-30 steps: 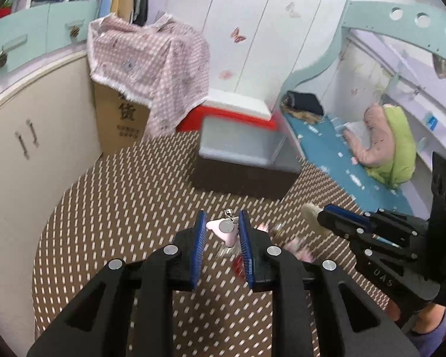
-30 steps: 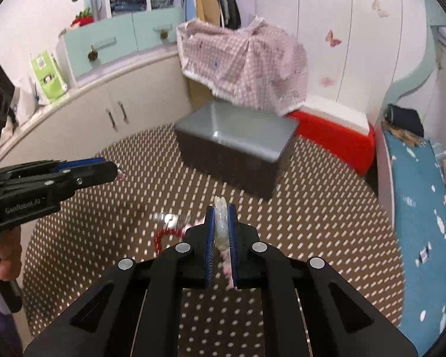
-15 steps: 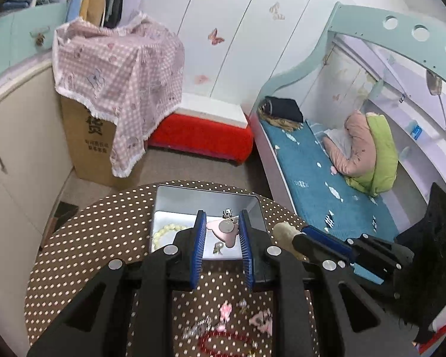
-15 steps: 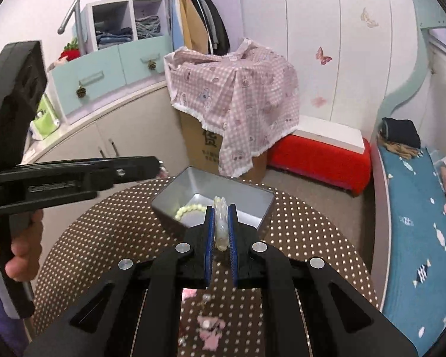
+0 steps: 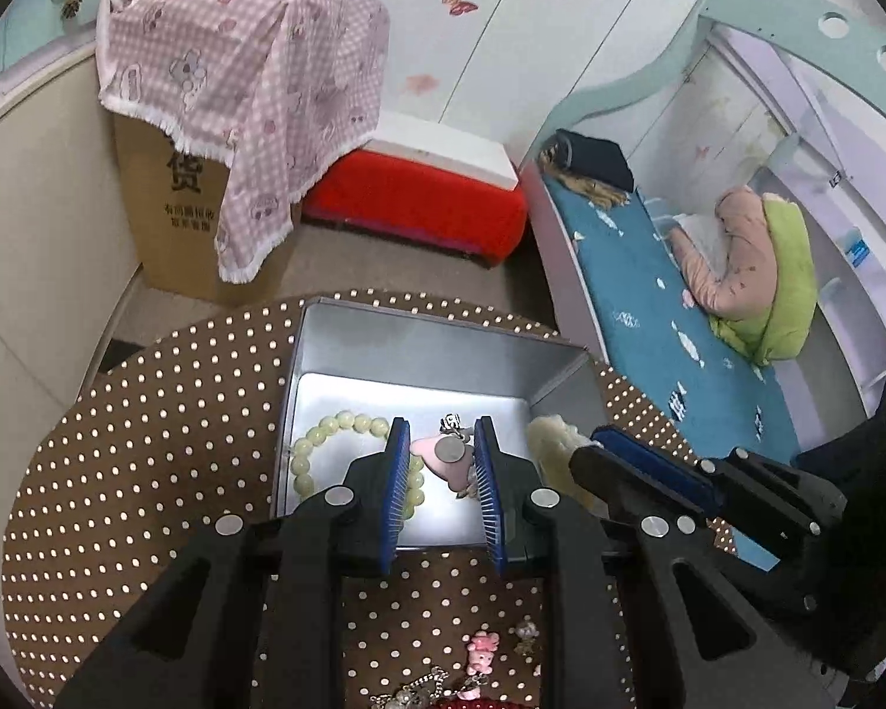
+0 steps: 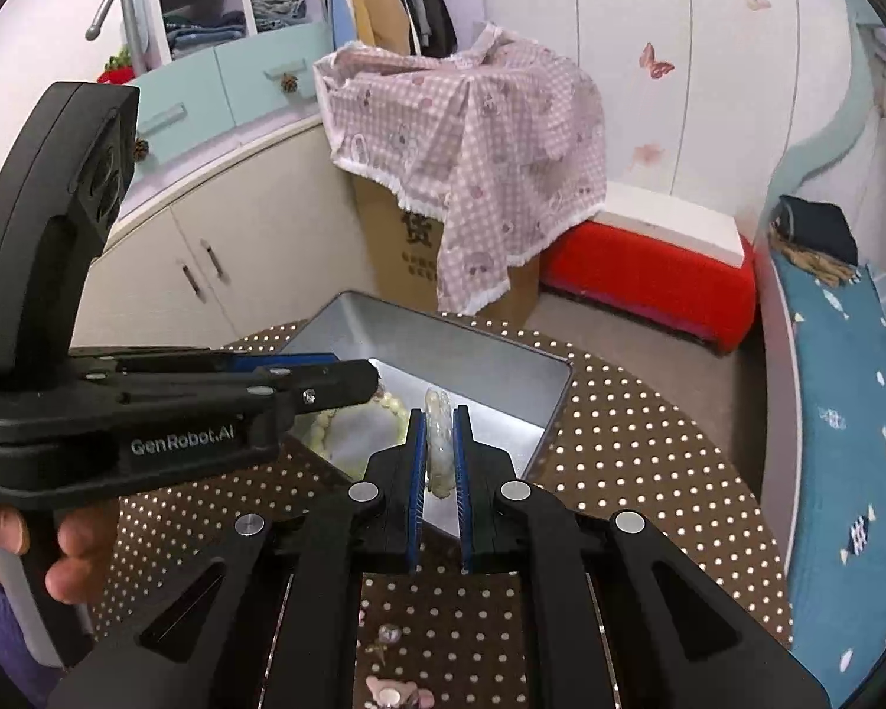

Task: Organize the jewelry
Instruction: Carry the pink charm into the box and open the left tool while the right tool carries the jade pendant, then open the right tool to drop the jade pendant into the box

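Observation:
My left gripper (image 5: 440, 452) is shut on a pink charm (image 5: 437, 455) with a silver disc, held over the open silver tin (image 5: 431, 348). A pale green bead bracelet (image 5: 319, 437) lies inside the tin on its left. My right gripper (image 6: 440, 443) is shut on a pale translucent bead bracelet (image 6: 440, 425), hanging over the tin's (image 6: 505, 348) near edge. In the right wrist view the left gripper (image 6: 369, 381) reaches in from the left, held by a hand (image 6: 71, 555). In the left wrist view the right gripper (image 5: 588, 461) comes in from the right with its bracelet (image 5: 546, 449).
The tin stands at the far side of a round table with a brown dotted cloth (image 5: 147, 443). Several loose charms (image 5: 481, 650) lie near the front. Beyond are a cardboard box under pink checked fabric (image 5: 242, 77), a red stool (image 5: 419, 201) and a bed (image 5: 650, 295).
Both grippers have travelled forward across the table to the tin, each keeping its piece. The tin, first far ahead, now lies right under the fingertips.

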Available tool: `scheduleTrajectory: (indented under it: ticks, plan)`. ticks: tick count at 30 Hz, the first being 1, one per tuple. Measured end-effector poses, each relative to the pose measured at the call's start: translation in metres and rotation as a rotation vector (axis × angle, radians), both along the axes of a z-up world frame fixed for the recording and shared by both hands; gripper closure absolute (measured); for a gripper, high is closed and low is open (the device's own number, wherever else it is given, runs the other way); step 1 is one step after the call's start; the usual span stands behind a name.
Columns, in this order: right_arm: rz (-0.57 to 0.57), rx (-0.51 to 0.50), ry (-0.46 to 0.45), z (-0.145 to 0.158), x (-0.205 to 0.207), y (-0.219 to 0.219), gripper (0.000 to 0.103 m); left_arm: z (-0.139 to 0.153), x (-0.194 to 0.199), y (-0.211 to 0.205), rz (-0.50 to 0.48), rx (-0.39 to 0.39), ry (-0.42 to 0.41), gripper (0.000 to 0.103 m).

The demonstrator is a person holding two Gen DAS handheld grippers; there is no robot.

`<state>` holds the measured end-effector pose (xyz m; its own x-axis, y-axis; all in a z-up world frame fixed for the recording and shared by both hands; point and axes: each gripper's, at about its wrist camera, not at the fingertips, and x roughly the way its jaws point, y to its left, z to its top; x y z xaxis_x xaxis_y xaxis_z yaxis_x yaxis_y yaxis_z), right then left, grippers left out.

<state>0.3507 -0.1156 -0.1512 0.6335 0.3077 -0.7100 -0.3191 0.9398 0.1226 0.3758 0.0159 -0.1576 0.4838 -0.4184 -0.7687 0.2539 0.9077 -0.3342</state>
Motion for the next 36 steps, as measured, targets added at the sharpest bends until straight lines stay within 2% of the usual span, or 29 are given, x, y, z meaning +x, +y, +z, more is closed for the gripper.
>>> scheduleTrajectory:
  ticks: [8,9,12,13,24,27,32,34,36]
  plan:
    - [0.005,-0.002,0.015,-0.008,0.006,0.005,0.094,-0.007,0.000,0.002,0.018,0.006,0.019,0.082]
    - [0.005,-0.002,0.017,-0.009,0.006,0.005,0.094,-0.006,-0.001,0.003,0.020,0.008,0.018,0.080]
    - [0.002,-0.001,0.025,-0.013,0.006,0.004,0.094,-0.004,-0.004,0.005,0.037,0.014,0.009,0.063]
    - [0.001,0.001,0.030,-0.014,0.007,0.004,0.094,-0.004,-0.005,0.006,0.038,0.013,0.009,0.061]
    - [-0.015,0.019,0.062,-0.023,0.009,-0.001,0.093,0.003,-0.013,0.011,0.062,0.006,-0.003,0.061]
    - [-0.011,0.034,0.069,-0.024,0.007,-0.002,0.093,0.006,-0.019,0.013,0.072,0.004,-0.012,0.055]
    - [-0.033,0.045,0.044,-0.017,-0.005,-0.008,0.091,0.013,-0.031,0.015,0.078,0.007,-0.035,0.054]
    - [-0.042,0.042,0.028,-0.010,-0.012,-0.011,0.091,0.019,-0.040,0.018,0.098,0.005,-0.056,0.046]
    - [-0.052,0.037,0.003,0.002,-0.022,-0.014,0.091,0.026,-0.050,0.022,0.118,0.004,-0.086,0.043]
